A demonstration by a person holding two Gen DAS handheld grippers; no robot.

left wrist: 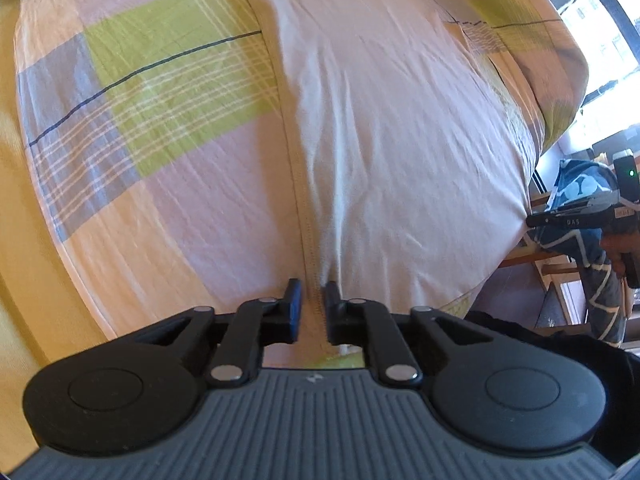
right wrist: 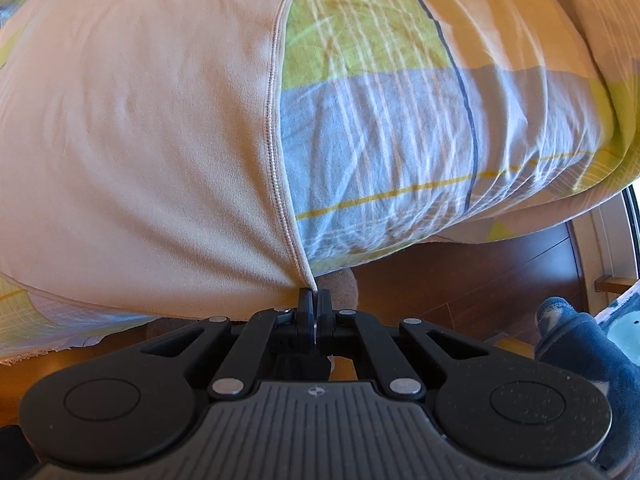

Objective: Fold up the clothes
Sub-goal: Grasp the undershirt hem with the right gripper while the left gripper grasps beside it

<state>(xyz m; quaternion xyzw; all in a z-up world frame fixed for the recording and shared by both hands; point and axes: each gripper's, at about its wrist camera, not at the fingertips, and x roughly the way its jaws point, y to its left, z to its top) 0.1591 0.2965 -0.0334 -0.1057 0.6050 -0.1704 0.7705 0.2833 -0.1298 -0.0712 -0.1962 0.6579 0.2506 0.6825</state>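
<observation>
Two grippers work at the near edge of a bed, and a pale, cream-white garment (left wrist: 380,128) lies spread flat across the checked bedspread (left wrist: 160,92), its length running away toward the far side. The bedspread shows blocks of lime green, peach and grey-blue crossed by thin white and dark lines, and it hangs over the mattress edge on the near side.

The left gripper (left wrist: 312,308) sits low over the garment's stitched hem, its jaws parted with the seam running up between them; the blue-padded fingers (left wrist: 295,304) have cloth between them but are not pressed together on it. The right gripper (right wrist: 315,300) has its jaws pinched tight on the corner of the garment (right wrist: 140,128), where the stitched hem comes down to a point right at the fingertips, off the mattress edge.

Around them the room is fairly crowded. From the left camera, the right gripper (left wrist: 584,216) shows at the far right, held in a hand (left wrist: 616,248), with a green light glowing on its body. Behind it is a person's blue-and-white patterned clothing (left wrist: 588,240), wooden furniture and a bright window (left wrist: 608,40). Under the right gripper lies dark wooden floor (right wrist: 460,280), with a foot in a blue slipper (right wrist: 576,332) beside the bed. Nothing lies on top of the garment itself.
</observation>
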